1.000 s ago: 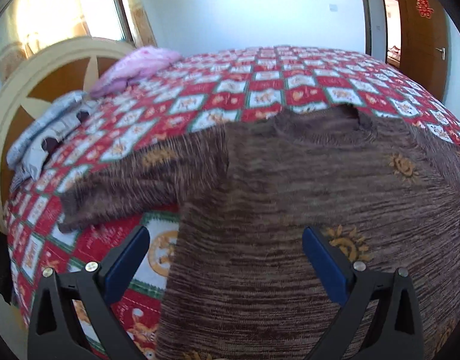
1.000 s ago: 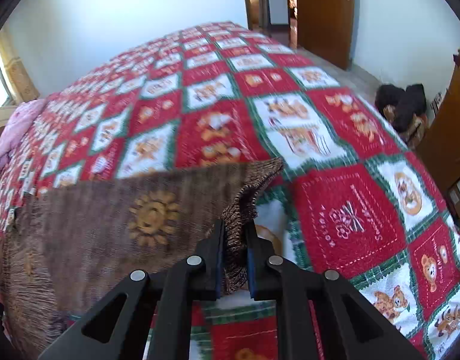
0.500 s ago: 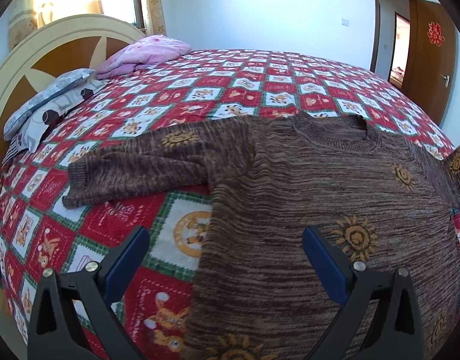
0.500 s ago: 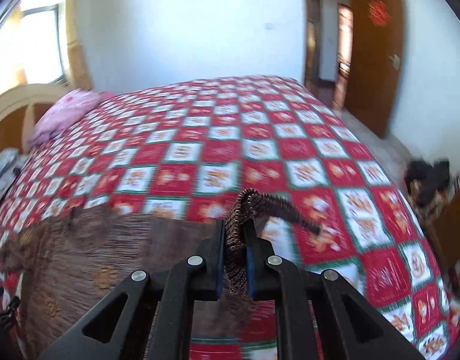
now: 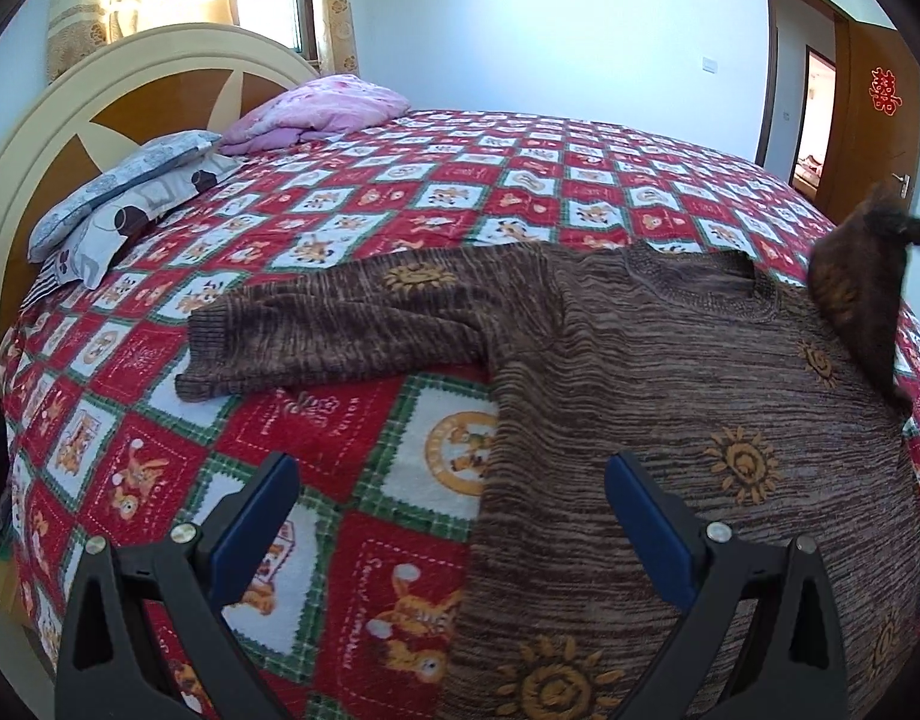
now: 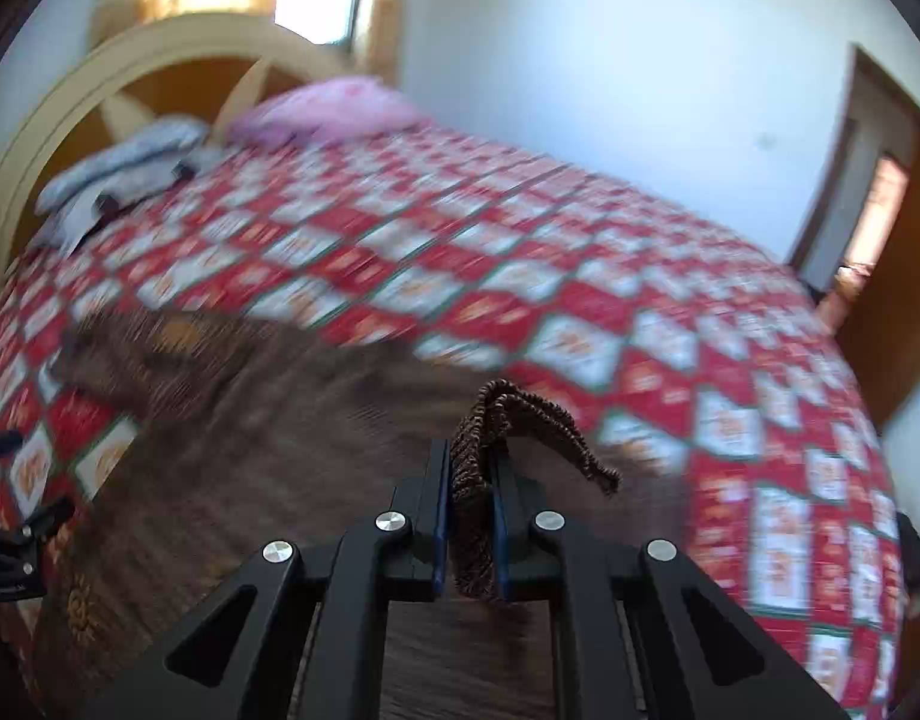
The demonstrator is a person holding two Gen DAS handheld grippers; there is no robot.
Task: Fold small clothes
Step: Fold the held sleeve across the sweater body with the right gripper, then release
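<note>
Item: brown marled knit sweater with orange sun motifs (image 5: 670, 372) — lies face up and spread flat on the bed with the red, white and green checked cartoon quilt (image 5: 400, 228), collar toward the far side, one sleeve (image 5: 340, 324) stretched out toward the cream and brown wooden headboard (image 5: 100, 90).

Right tool (image 6: 467, 516): jaws clamped on the ribbed cuff of the other sleeve (image 6: 508, 414), which is lifted clear of the quilt above the sweater body; this view is motion-blurred.

Left tool (image 5: 448, 516): jaws wide apart, holding nothing, hovering over the sweater's near side edge.

Step in hand, by judgement: first fold — one sleeve being carried in across the chest.

Next move calls for: laying that cuff flat on the body without bunching, letting go, then taking the outstretched sleeve likewise.
</note>
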